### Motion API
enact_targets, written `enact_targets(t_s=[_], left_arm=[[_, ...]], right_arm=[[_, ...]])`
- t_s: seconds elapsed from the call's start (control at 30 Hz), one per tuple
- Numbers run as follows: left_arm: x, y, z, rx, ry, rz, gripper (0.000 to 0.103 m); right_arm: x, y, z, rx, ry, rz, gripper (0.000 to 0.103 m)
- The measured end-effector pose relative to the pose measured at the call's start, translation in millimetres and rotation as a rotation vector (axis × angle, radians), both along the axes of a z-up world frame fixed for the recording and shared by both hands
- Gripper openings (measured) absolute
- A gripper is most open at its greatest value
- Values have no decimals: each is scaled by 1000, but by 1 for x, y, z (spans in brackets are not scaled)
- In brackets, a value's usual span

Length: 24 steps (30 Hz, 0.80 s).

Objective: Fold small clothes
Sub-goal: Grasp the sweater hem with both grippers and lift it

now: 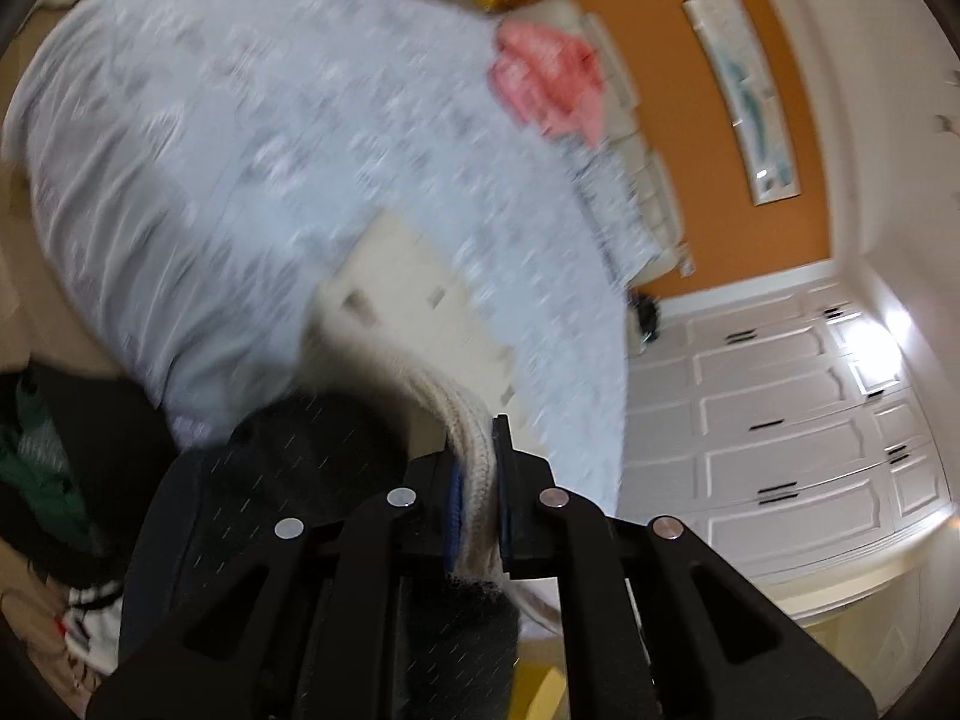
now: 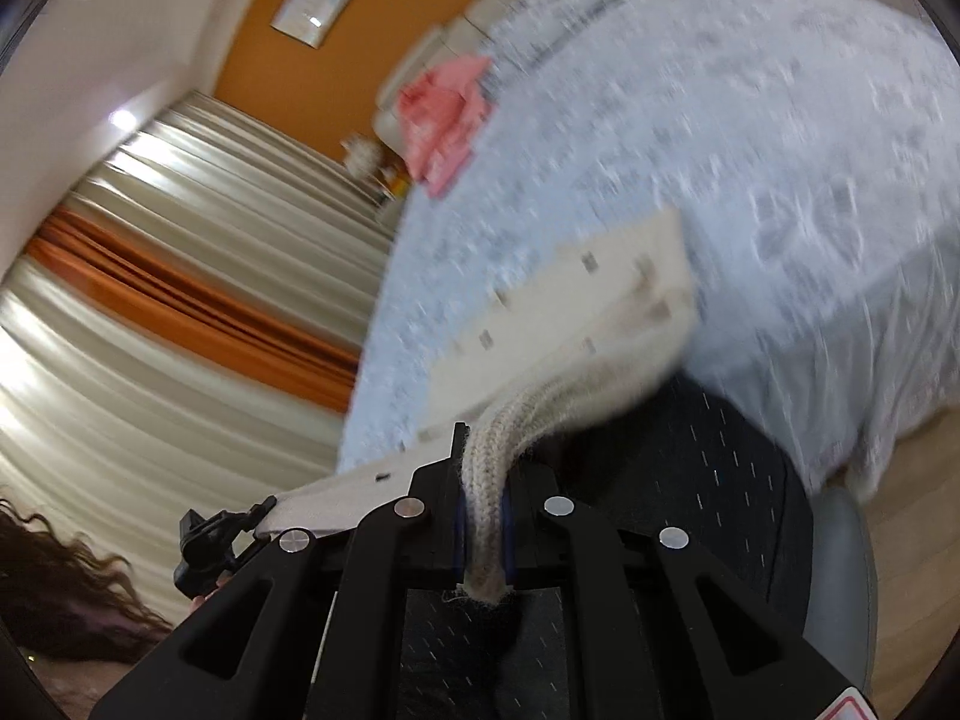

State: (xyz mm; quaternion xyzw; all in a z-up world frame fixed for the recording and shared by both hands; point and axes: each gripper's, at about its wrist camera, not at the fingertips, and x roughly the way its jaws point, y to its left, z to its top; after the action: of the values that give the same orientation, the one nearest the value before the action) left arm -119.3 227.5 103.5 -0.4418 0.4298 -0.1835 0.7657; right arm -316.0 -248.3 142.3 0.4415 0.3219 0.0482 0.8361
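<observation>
I have the knit garment clenched at its ribbed hem in both my left gripper and my right gripper, lifted near the bed; it looks soft, light and floppy; hem corners seem the best hold.

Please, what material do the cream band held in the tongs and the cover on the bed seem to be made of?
The cream band, clamped in the right tongs, looks like thick ribbed knit, perhaps wool or cotton: rows of stitches and fuzzy edges show. The bed cover looks like thin, smooth woven cloth, pale blue with a print; blur hides more.
</observation>
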Motion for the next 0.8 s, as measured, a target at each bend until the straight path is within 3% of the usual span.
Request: enact_targets(t_s=[0.13,0.23,0.4,0.53,0.67,0.8], left_arm=[[54,-23,17,28,-109,-9,8],[114,-50,0,98,-102,14,8],[219,-99,-61,293,-9,54,8],[270,-118,-113,354,97,69,8],[296,-121,-151,387,171,78,8],[309,-125,-171,428,199,68,9]], right_arm=[[47,-31,2,19,-97,-26,8],[109,-65,-32,66,-81,-83,8],[212,-100,-116,140,81,-135,8],[268,-114,-165,148,192,-165,8],[296,-121,-193,133,264,-174,8],[309,-126,-217,130,319,-185,8]])
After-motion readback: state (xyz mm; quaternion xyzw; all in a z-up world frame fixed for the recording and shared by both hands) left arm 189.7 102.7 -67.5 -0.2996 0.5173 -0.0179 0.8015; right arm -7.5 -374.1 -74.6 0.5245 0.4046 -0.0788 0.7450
